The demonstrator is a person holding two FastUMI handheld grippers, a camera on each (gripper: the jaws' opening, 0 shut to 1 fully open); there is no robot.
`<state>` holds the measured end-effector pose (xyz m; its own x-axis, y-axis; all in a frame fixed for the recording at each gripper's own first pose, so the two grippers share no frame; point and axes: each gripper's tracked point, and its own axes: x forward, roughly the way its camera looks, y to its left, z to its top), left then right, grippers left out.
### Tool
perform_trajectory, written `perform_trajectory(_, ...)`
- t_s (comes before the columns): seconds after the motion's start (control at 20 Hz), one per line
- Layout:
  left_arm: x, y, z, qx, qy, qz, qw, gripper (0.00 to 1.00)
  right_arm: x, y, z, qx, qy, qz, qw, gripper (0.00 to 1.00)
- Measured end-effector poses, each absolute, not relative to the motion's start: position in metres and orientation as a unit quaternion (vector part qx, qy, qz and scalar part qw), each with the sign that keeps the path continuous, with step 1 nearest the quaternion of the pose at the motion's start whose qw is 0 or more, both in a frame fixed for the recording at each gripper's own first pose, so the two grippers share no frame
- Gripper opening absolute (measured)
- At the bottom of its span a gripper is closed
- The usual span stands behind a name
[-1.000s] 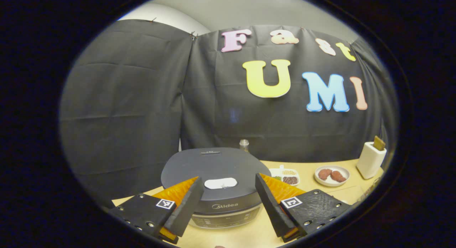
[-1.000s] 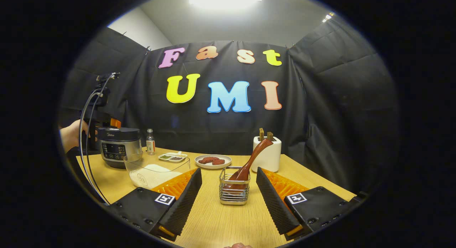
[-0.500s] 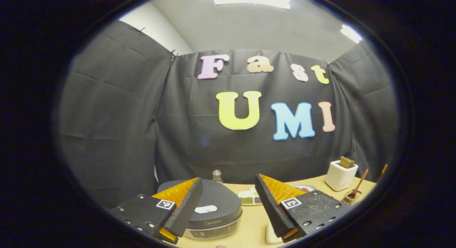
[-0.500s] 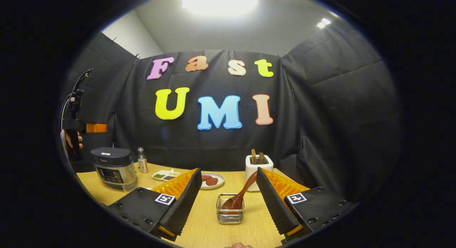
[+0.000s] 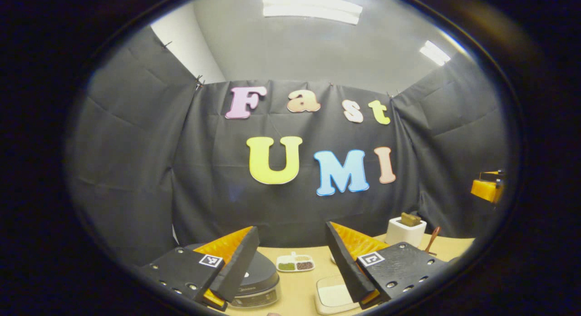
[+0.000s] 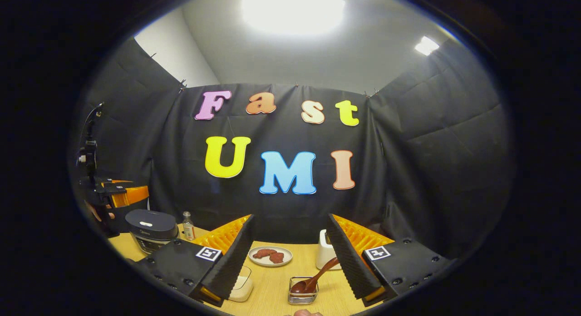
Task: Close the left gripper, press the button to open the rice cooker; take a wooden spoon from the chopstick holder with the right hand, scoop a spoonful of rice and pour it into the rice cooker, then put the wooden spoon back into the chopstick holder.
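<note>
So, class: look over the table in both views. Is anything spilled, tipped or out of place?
Nothing stands out. The rice cooker stands upright with its lid shut, the wooden spoon leans in its wire holder, and the plate sits flat. Both grippers hang open, holding nothing.

Wooden spoon [image 6: 313, 279] in chopstick holder [image 6: 302, 295], rice cooker [image 6: 151, 229] far left.

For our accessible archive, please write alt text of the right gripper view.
The right tongs, open and holding nothing, hang above a wooden table. Between them a wooden spoon leans in a wire chopstick holder; the closed rice cooker stands far left.
</note>
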<state>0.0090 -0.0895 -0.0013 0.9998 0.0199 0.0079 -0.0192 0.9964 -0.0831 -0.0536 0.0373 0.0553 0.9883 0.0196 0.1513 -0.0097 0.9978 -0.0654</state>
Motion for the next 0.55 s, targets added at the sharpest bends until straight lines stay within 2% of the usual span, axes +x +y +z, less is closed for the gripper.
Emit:
perform_trajectory(0.05,0.004,-0.085,-0.001,-0.038,-0.006,0.014,0.999,0.92,-0.053,0.038,0.057,-0.031,-0.075,0.006,0.997,0.95)
perform_trajectory(0.15,-0.005,-0.079,0.002,-0.026,-0.008,0.023,0.999,0.92,-0.052,0.031,0.057,-0.022,-0.070,-0.003,0.997,0.95)
perform_trajectory(0.2,-0.009,-0.077,0.002,-0.030,-0.010,0.025,0.999,0.92,-0.051,0.030,0.054,-0.014,-0.062,-0.003,0.998,0.99)
perform_trajectory(0.55,-0.003,-0.069,-0.019,-0.044,0.014,0.028,0.999,0.92,-0.030,0.012,0.025,0.025,-0.011,-0.010,1.000,0.99)
